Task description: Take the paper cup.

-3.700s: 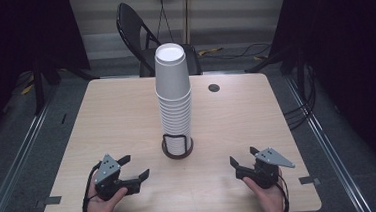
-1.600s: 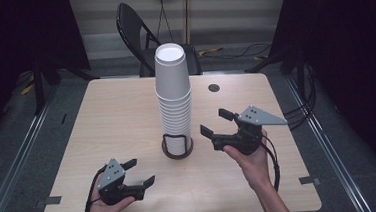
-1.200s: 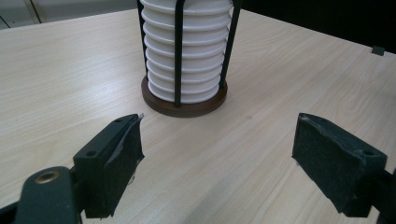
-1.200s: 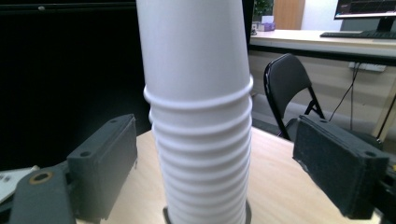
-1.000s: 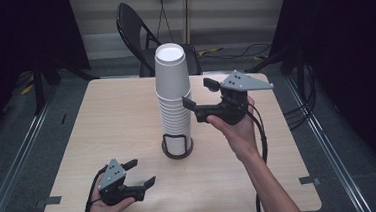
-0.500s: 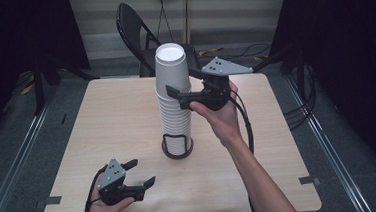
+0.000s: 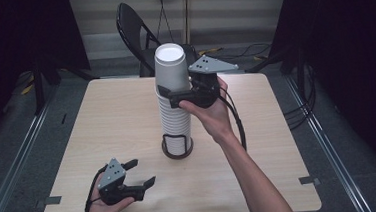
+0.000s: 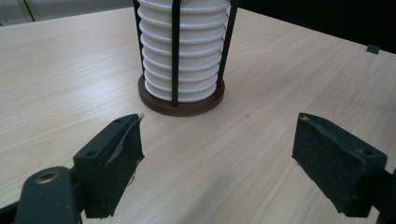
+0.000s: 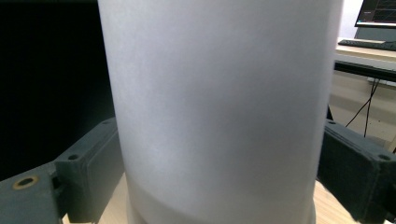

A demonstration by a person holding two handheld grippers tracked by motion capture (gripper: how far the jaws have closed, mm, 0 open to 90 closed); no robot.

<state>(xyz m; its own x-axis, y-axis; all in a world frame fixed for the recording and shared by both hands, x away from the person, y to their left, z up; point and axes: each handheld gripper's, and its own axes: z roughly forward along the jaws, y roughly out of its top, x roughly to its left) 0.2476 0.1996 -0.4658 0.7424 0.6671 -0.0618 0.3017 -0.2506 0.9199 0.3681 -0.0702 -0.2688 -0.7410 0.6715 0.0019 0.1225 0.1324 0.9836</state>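
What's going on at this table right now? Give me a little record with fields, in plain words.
Stack: white paper cups, upside down, in a tall pile
Stand: dark round base with upright rods, holding the pile's bottom
Right gripper: raised to the top cup, one jaw on each side; contact cannot be told
Left gripper: low at the table's near edge, jaws wide apart, holding nothing
Table: light wood
Behind the table: a dark folding chair
Likely next: lifting the top cup off, perhaps

chair (image 7: 136,34) (lower half hidden behind table (image 7: 106,116))
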